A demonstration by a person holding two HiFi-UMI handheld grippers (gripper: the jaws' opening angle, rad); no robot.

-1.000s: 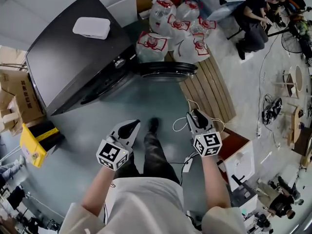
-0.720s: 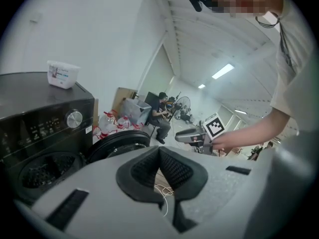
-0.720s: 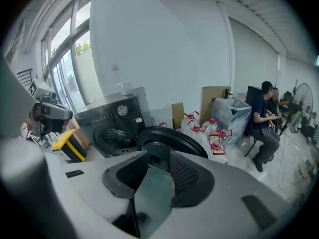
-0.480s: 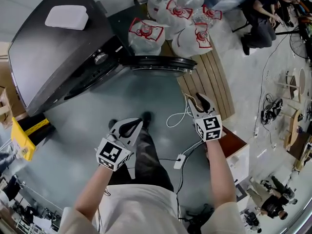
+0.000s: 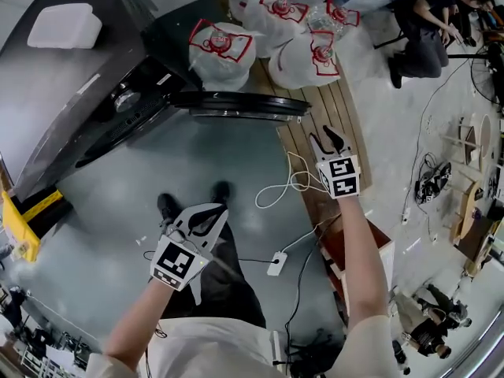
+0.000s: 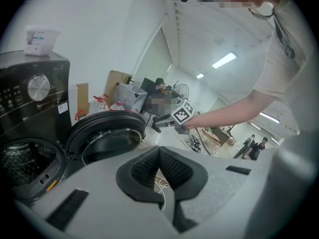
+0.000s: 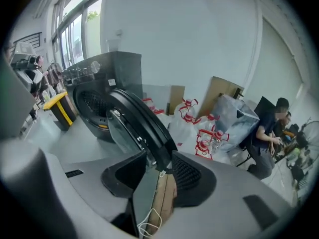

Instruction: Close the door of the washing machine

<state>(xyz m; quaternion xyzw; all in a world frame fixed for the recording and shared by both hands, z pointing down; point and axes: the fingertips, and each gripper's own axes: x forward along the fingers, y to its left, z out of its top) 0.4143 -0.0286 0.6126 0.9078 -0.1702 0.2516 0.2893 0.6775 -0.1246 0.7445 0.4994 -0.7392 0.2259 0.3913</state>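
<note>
The dark grey washing machine (image 5: 87, 93) stands at the upper left. Its round door (image 5: 236, 105) is swung wide open and juts out to the right. My right gripper (image 5: 329, 137) hangs over the wooden pallet, a little short of the door's free edge. In the right gripper view its jaws (image 7: 157, 166) are opening; the door's rim (image 7: 144, 128) lines up in the gap beyond them, and the pads touch nothing. My left gripper (image 5: 217, 209) hovers low over the floor, shut and empty. Past its tips (image 6: 159, 151) the left gripper view shows the door (image 6: 107, 136) and drum mouth (image 6: 22, 166).
Bags of plastic bottles (image 5: 276, 30) crowd behind the door. A wooden pallet (image 5: 346, 113) lies to its right. A white cable (image 5: 287, 189) trails over the floor. A white box (image 5: 64, 25) sits on the machine. People sit at the upper right (image 5: 429, 30). My feet (image 5: 167, 208) stand by the left gripper.
Both grippers have come down. The right one has moved out toward the door's free edge and its jaws have spread apart. The left has stayed shut.
</note>
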